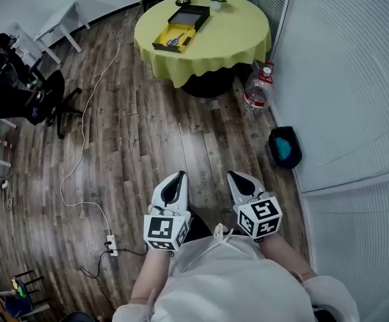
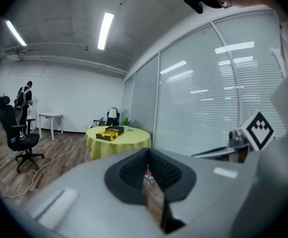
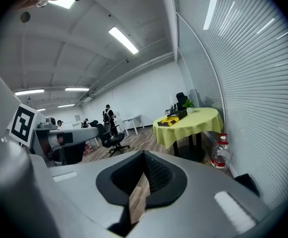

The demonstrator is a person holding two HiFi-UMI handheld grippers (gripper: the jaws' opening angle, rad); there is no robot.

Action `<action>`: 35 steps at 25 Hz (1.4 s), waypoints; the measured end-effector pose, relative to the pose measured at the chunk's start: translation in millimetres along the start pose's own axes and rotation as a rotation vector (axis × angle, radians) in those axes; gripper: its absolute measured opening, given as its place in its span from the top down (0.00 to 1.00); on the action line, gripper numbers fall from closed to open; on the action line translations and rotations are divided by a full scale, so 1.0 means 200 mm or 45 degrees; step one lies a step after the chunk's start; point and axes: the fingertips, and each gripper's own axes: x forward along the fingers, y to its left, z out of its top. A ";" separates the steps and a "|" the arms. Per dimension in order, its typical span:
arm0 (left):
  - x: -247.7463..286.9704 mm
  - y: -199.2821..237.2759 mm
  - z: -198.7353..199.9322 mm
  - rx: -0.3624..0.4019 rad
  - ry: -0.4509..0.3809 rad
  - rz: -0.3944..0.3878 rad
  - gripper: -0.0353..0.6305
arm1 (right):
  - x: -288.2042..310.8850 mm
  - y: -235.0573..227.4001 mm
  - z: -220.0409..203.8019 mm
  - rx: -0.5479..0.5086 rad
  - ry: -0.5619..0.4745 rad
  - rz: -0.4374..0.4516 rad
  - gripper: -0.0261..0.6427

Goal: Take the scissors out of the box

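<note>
Yellow-clothed bench (image 1: 235,42) is well across the room, with the scissors (image 1: 175,39) lying in the open box (image 1: 193,13) on it. Left hand-held gripper (image 1: 176,182) and right hand-held gripper (image 1: 240,181) are both closed and empty. I'd call this the approach step. Next up is getting close and opening the jaws.

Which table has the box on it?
The round table, yellow-covered and bearing the box; the white table is rectangular and uncovered.
</note>
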 end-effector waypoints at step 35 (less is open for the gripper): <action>1.34 2.03 0.49 -0.025 -0.017 -0.062 0.94 | 2.21 -0.04 0.87 -0.008 0.057 -0.173 0.96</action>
